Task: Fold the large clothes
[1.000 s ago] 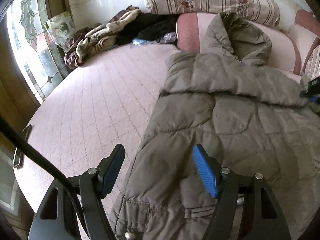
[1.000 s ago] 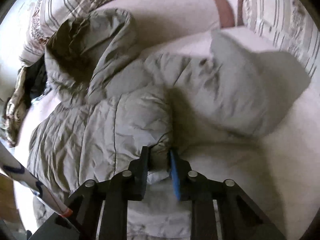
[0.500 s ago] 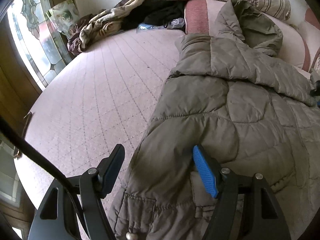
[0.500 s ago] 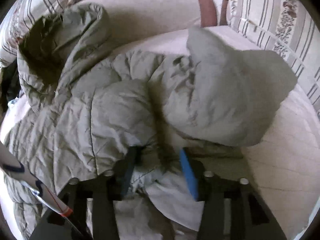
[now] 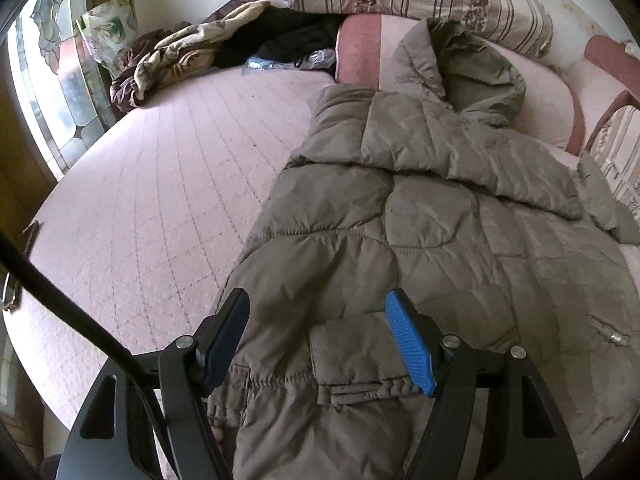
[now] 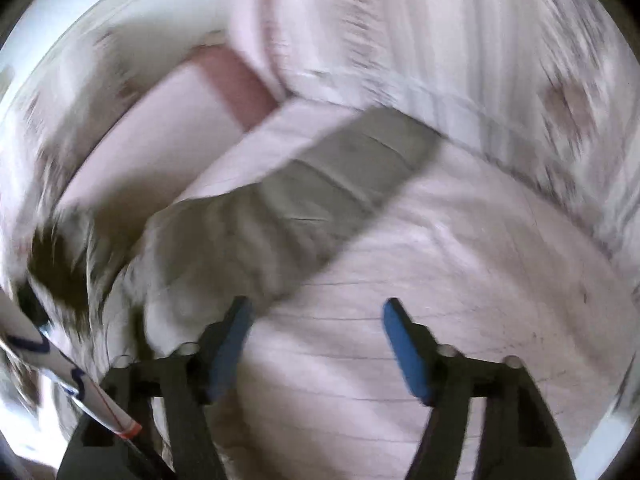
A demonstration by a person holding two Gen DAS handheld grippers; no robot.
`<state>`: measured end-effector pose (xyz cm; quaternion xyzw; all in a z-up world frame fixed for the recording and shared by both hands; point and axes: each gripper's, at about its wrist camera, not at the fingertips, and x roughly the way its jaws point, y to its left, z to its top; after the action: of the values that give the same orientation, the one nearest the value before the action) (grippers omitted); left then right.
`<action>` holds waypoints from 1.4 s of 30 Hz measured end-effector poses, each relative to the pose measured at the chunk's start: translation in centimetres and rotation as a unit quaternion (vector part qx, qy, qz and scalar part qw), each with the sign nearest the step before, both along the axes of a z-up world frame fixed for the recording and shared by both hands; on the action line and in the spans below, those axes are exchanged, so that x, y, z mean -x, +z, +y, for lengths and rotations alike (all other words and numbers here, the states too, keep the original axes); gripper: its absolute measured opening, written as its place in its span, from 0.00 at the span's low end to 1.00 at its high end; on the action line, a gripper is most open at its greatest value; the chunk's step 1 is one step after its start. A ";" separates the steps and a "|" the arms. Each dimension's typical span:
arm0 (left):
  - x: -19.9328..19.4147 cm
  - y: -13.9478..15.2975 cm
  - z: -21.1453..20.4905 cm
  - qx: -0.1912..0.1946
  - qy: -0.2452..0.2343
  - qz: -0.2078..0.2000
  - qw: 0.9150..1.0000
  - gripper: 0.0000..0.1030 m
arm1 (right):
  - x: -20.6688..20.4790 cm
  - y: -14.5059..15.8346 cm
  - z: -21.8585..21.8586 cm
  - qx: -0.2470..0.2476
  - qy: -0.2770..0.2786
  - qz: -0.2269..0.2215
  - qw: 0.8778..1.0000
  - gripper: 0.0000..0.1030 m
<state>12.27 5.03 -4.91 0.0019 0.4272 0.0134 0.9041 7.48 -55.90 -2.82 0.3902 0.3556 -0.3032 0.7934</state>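
Across the right half of a round pink quilted bed [image 5: 152,184] lies an olive puffer coat [image 5: 400,220], spread flat with its hood [image 5: 476,56] resting against a pink bolster [image 5: 360,56] at the bed's far edge. One sleeve [image 5: 420,152] is folded across the chest. The coat's hem reaches the near edge of the bed.

The left gripper [image 5: 320,340] hovers over the hem, its fingers [image 5: 410,352] set wide with the coat's lower part showing between them; the blue pads do not press on the fabric.

The right wrist view is blurred. It shows the other sleeve [image 6: 312,196] stretched out over the bed toward striped pillows [image 6: 500,48] at the right edge. The right gripper [image 6: 316,348] is over bare quilt just beside that sleeve, its fingers [image 6: 404,356] opening, with nothing between them.

At the far left edge of the bed sits a heap of crumpled clothes [image 5: 188,56], beside a stained-glass window [image 5: 56,80].
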 end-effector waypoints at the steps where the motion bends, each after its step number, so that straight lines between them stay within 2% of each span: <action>1: -0.3 -0.3 -0.2 -0.003 0.006 0.003 1.000 0.68 | 0.5 -0.7 -1.2 -0.013 -0.015 -0.006 1.000 0.61; 4: -1.2 -1.0 -0.2 -0.002 0.016 0.008 1.000 0.68 | 0.3 -2.8 -3.4 -0.037 -0.037 -0.017 0.998 0.59; 8: -2.1 -1.8 -0.7 -0.012 0.018 0.007 1.000 0.68 | -2.0 -4.7 -5.7 -0.047 -0.041 -0.025 0.998 0.55; 14: -3.1 -3.1 -1.7 -0.045 0.017 0.006 0.999 0.76 | -5.6 -6.4 -8.8 -0.047 -0.068 -0.035 0.996 0.55; 18: -3.7 -3.6 -1.8 -0.051 0.019 0.009 0.998 0.82 | -6.8 -6.6 -10.4 -0.043 -0.089 -0.040 0.994 0.55; 19: -3.8 -3.7 -1.8 -0.051 0.021 0.011 0.998 0.83 | -7.0 -6.6 -10.8 -0.045 -0.093 -0.040 0.994 0.52; 20: -3.9 -3.8 -1.8 -0.051 0.023 0.012 0.998 0.84 | -7.0 -6.5 -11.2 -0.047 -0.099 -0.037 0.993 0.32; 21: -3.9 -3.8 -1.7 -0.050 0.024 0.013 0.998 0.85 | -6.9 -6.3 -11.5 -0.053 -0.107 -0.034 0.992 0.20; 22: -3.9 -3.8 -1.7 -0.049 0.025 0.014 0.998 0.86 | -6.7 -6.0 -11.8 -0.058 -0.111 -0.040 0.991 0.13; 25: -3.9 -3.8 -1.5 -0.047 0.026 0.014 0.998 0.86 | -6.6 -2.9 -11.3 -0.024 -0.105 -0.039 0.993 0.08; 28: -3.9 -3.8 -1.4 -0.046 0.024 0.015 0.999 0.86 | -7.1 1.8 -9.6 0.016 -0.077 -0.049 0.996 0.07; 32: -3.8 -3.5 -1.1 -0.037 0.023 0.024 0.999 0.86 | -7.8 9.1 -5.1 0.072 -0.025 -0.075 0.994 0.07; 37: -2.4 -1.9 0.2 -0.009 0.027 0.022 0.999 0.86 | -9.1 16.5 3.8 0.112 0.073 -0.117 0.984 0.07; 40: -1.3 -0.1 1.6 0.008 0.038 0.000 0.999 0.86 | -10.9 18.6 10.3 0.121 0.146 -0.131 0.973 0.07; 42: -0.7 1.1 2.6 0.017 0.047 -0.017 0.999 0.86 | -12.3 18.5 15.0 0.117 0.198 -0.131 0.964 0.07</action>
<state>12.96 7.68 -3.83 -0.0336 0.4115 0.0492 0.9094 19.74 -40.91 15.65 0.2529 0.2808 -0.1256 0.9173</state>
